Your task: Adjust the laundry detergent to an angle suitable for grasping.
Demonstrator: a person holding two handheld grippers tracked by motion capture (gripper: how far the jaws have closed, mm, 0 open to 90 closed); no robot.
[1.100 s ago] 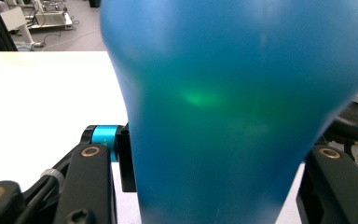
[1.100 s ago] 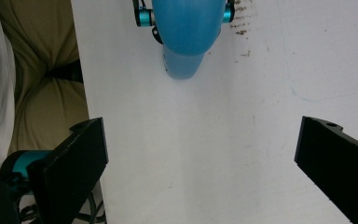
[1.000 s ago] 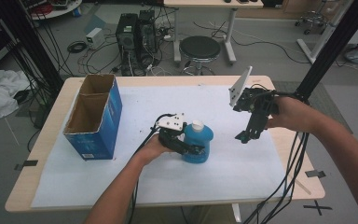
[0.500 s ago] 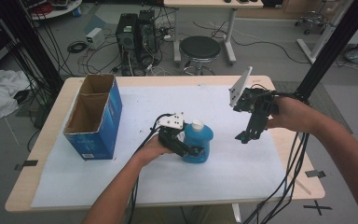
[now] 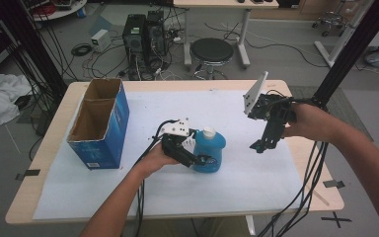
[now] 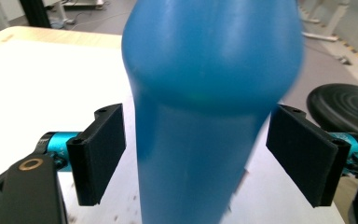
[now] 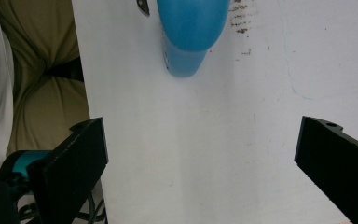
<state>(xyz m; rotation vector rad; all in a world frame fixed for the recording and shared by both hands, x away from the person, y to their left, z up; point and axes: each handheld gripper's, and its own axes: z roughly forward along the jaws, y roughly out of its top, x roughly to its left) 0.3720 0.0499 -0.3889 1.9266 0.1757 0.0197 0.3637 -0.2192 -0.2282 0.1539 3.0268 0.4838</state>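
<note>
The blue bottle [image 5: 209, 150] is standing upright mid-table on the white sheet [image 5: 256, 197], between my left gripper [image 6: 193, 158], whose jaws have just been opening off it. My right gripper [image 5: 259, 145] is hanging open over bare sheet; the cardboard box [image 5: 100, 124] is sitting well apart.

The left gripper [image 5: 203, 159] has just been opening its jaws: a second ago they were clamped on the blue bottle [image 5: 210, 150], and now, in the left gripper view, both black pads [image 6: 100, 158] stand clear of the bottle's sides with a gap on each side, the bottle between them but no longer pressed. The bottle stands upright on the white table cover [image 5: 237, 182], let go, with the left hand [image 5: 160, 157] shifted very slightly beside it.
</note>
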